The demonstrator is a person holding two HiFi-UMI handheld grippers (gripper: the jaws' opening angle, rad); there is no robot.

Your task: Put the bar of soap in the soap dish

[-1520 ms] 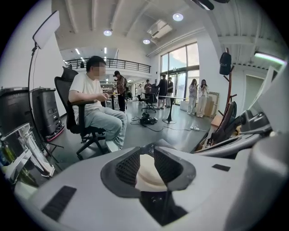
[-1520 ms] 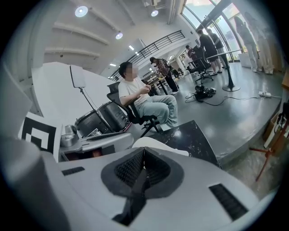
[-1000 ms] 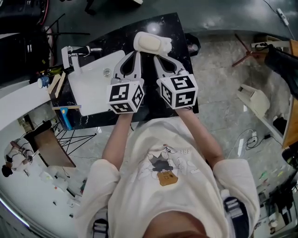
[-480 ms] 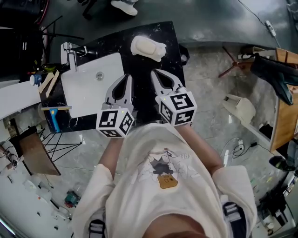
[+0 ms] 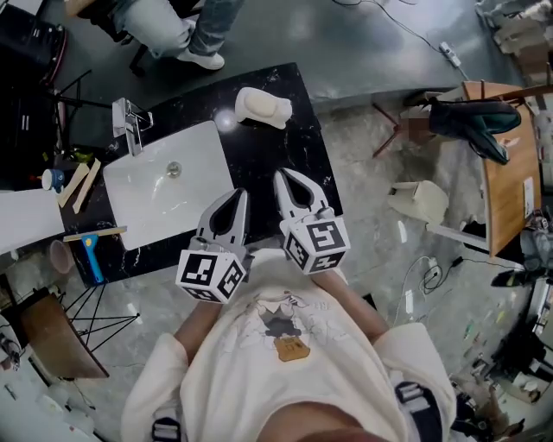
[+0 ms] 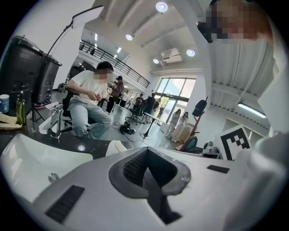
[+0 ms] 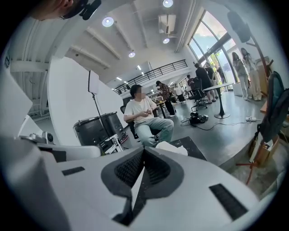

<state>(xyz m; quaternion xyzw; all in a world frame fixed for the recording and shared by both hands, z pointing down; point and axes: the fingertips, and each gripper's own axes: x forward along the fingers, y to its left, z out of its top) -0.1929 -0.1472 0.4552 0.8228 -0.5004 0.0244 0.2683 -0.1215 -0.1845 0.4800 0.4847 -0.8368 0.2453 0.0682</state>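
A cream bar of soap (image 5: 257, 104) lies on what looks like a white soap dish (image 5: 282, 110) at the far edge of the black counter (image 5: 313, 173). Both grippers hover over the counter's near edge, well short of the dish. My left gripper (image 5: 240, 194) is shut with nothing between its fingers, and so is my right gripper (image 5: 283, 176). In the left gripper view the soap (image 6: 116, 147) peeks out beyond the shut left gripper (image 6: 146, 151). In the right gripper view the dish (image 7: 172, 148) shows just past the shut right gripper (image 7: 143, 151).
A white sink (image 5: 138, 216) with a chrome tap (image 5: 128, 117) fills the counter's left part. Wooden sticks (image 5: 78, 184) and a blue-handled tool (image 5: 90, 256) lie at its left. A person (image 5: 173, 24) sits beyond the counter. A wooden table (image 5: 510, 168) stands at the right.
Both grippers have drawn back from the soap dish toward the person's body and risen. They stay shut. The soap and dish have not moved on the counter.
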